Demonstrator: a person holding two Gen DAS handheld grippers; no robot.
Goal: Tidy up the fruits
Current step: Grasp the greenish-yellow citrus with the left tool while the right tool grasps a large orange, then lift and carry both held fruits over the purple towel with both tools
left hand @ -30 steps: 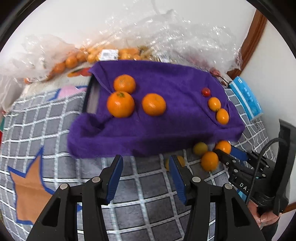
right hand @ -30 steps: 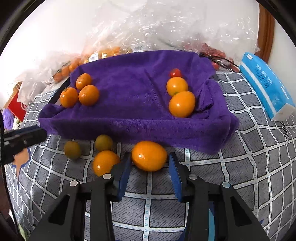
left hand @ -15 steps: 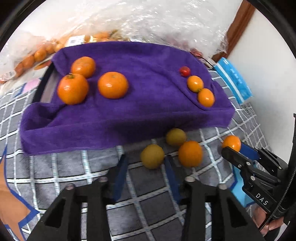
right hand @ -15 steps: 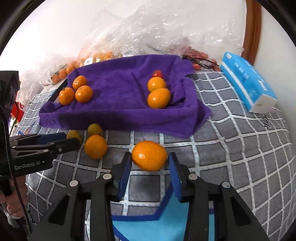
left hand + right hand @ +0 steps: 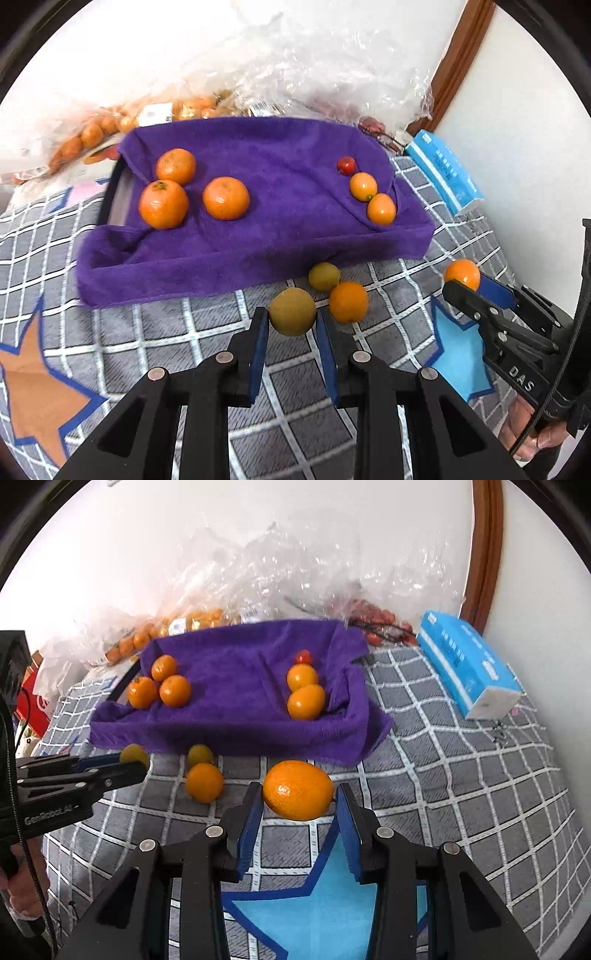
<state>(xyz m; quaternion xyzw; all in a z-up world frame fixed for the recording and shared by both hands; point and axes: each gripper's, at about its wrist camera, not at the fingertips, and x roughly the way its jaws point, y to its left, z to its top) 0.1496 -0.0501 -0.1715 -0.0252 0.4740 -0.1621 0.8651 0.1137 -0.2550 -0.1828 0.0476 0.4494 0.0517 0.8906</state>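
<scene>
In the left wrist view, a yellow-green fruit is seen clamped between the blue pads of the left gripper, just in front of the purple towel and beside two loose fruits, a greenish one and an orange one, on the checked cloth. The fruit is nearly round, so no long axis can be made out. Three large oranges are grouped at the towel's left and small ones with a red tomato at its right, so a carry to a matching group is judged to be the step in hand. In the right wrist view, an oval orange fruit is held between the pads of the right gripper, the left pad touching and the right one close against its end; whether it rests on the cloth cannot be told. Its long axis lies crosswise, pad to pad, with the navel turned toward the camera. The next move is judged to call for a lift over the towel's raised front edge and a gentle release beside the like-sized pair, since round fruit may roll.
</scene>
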